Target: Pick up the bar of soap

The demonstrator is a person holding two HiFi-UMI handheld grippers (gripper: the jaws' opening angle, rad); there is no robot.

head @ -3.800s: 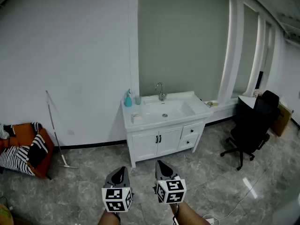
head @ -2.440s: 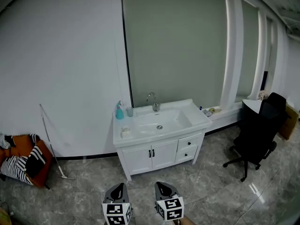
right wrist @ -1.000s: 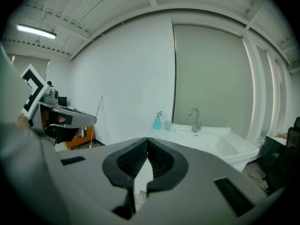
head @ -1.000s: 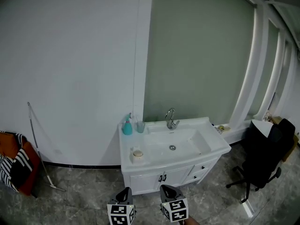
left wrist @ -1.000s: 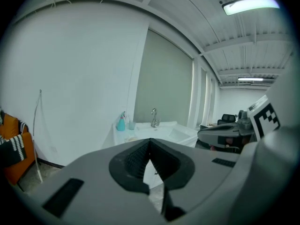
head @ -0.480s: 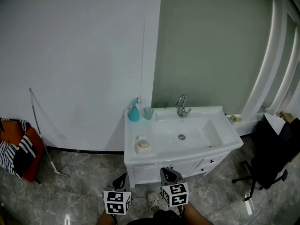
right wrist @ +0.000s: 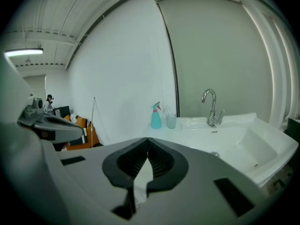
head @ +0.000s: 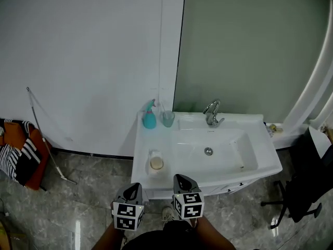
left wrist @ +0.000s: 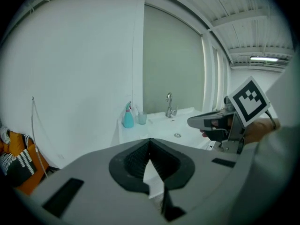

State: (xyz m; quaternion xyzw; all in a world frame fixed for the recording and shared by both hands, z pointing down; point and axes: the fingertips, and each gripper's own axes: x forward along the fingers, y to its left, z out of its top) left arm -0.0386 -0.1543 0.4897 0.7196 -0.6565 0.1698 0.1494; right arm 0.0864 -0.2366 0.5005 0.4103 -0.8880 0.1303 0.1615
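Only at approach, left tongs (head: 136, 187) and right tongs (head: 180, 179) clamped together, holding nothing; next, spread right, reach to soap (head: 156, 163) at eleven o'clock.

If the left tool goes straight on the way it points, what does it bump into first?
Probably the front left edge of the white sink counter, just short of the soap; depth is unclear.

Head view high, steeply down on the sink (head: 187, 158), gripper views lower, facing it closely, all sharing the faucet (head: 212, 113).
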